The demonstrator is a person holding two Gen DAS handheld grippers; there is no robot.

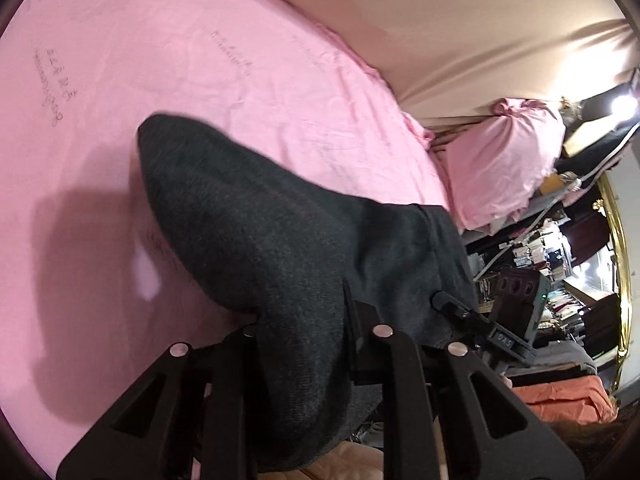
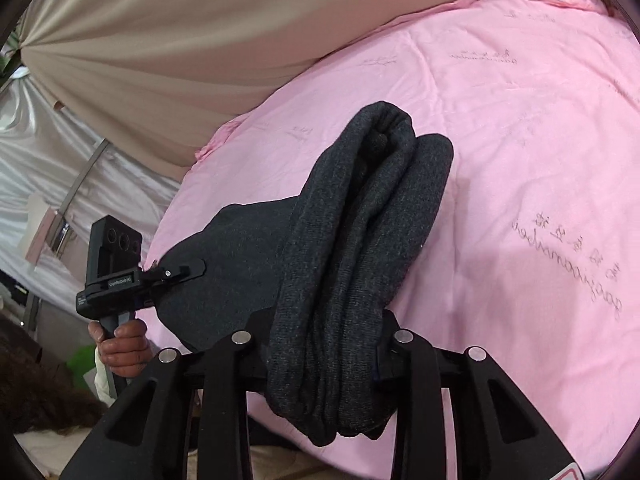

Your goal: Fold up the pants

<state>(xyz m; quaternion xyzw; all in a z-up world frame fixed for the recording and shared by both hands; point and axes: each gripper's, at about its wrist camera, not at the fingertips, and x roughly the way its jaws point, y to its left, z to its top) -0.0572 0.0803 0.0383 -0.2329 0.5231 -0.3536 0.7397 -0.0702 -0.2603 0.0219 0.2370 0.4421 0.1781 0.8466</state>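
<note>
The dark grey pants (image 1: 256, 216) hang folded in several layers above the pink bed sheet (image 1: 160, 60). My left gripper (image 1: 304, 320) is shut on one edge of the pants. My right gripper (image 2: 324, 332) is shut on a thick bunched roll of the same pants (image 2: 360, 240). In the right wrist view my left gripper (image 2: 192, 270) shows at the left, clamped on the flat part of the cloth. In the left wrist view my right gripper (image 1: 448, 304) shows pinching the cloth's right edge. The far fold of the pants reaches out over the sheet.
The pink sheet (image 2: 520, 160) covers the bed. A beige curtain (image 2: 180, 40) hangs behind it. A pink pillow (image 1: 508, 160) lies at the bed's end. Cluttered shelves (image 1: 540, 260) and an orange cloth (image 1: 560, 400) stand beyond the bed edge.
</note>
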